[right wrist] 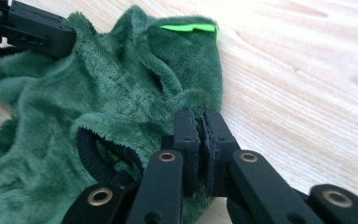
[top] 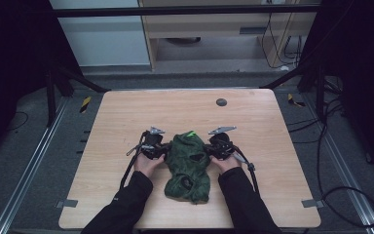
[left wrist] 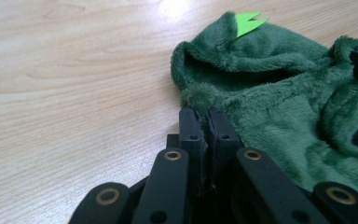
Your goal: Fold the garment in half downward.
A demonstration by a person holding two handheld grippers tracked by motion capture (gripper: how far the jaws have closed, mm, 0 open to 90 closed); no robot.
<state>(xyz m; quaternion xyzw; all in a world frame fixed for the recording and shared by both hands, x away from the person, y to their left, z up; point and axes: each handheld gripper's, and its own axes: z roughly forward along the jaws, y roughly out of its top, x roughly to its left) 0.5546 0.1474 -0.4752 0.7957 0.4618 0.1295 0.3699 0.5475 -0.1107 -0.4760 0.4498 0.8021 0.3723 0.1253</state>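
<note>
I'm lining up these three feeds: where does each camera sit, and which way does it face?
High view: above the person's side, facing forward and down on the table; forearms and both tools show.
Left gripper view: rides the left tool, facing along its jaws.
Right gripper view: rides the right tool, facing likewise.
Shared: the green plush garment with its bright green tag.

garment: dark green, lime tag | table: light woodgrain | tools: black
</note>
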